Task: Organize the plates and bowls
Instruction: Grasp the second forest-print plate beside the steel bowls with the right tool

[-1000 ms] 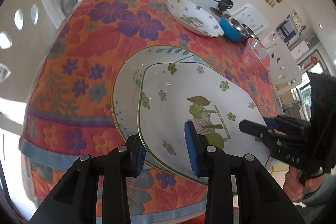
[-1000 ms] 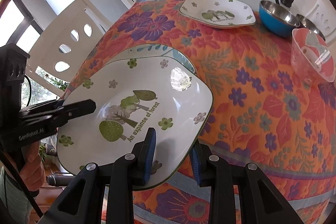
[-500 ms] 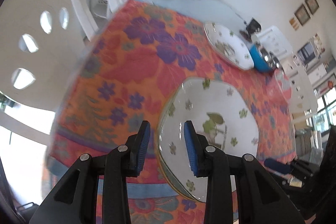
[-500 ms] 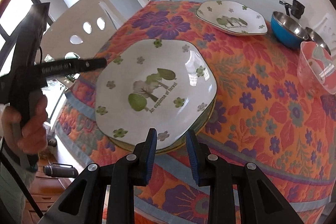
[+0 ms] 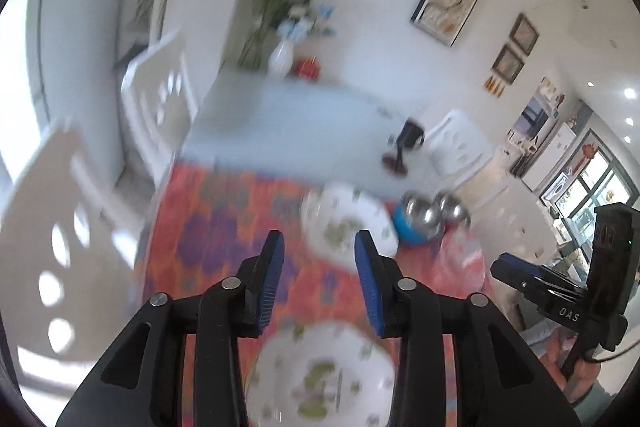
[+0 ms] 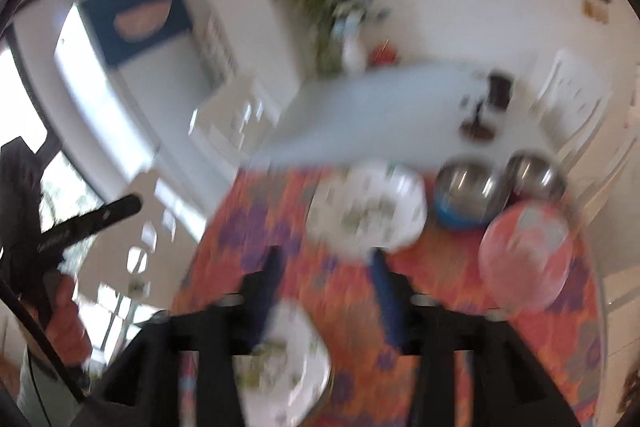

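Left gripper [image 5: 318, 283]: jaws parted, just opened further, nothing between them. Right gripper [image 6: 326, 291]: jaws wide apart, likewise just opened, empty. The stacked plate [image 5: 324, 379] lies below both tools on the floral cloth [image 5: 224, 227]. A second plate [image 6: 366, 213] sits farther along the cloth, beside the blue bowl [image 6: 466, 201] and pink bowl [image 6: 526, 259]. Judged step: stacking done; next, reach the second plate. Motion blur hides rims and patterns.

Both views are brightly lit by daylight, and the window [image 6: 24, 115] at the left of the right wrist view is blown out. Heavy motion blur is seen throughout, worst in that view. Straight lines are bent toward the edges, and a black vignette is left at the corners.
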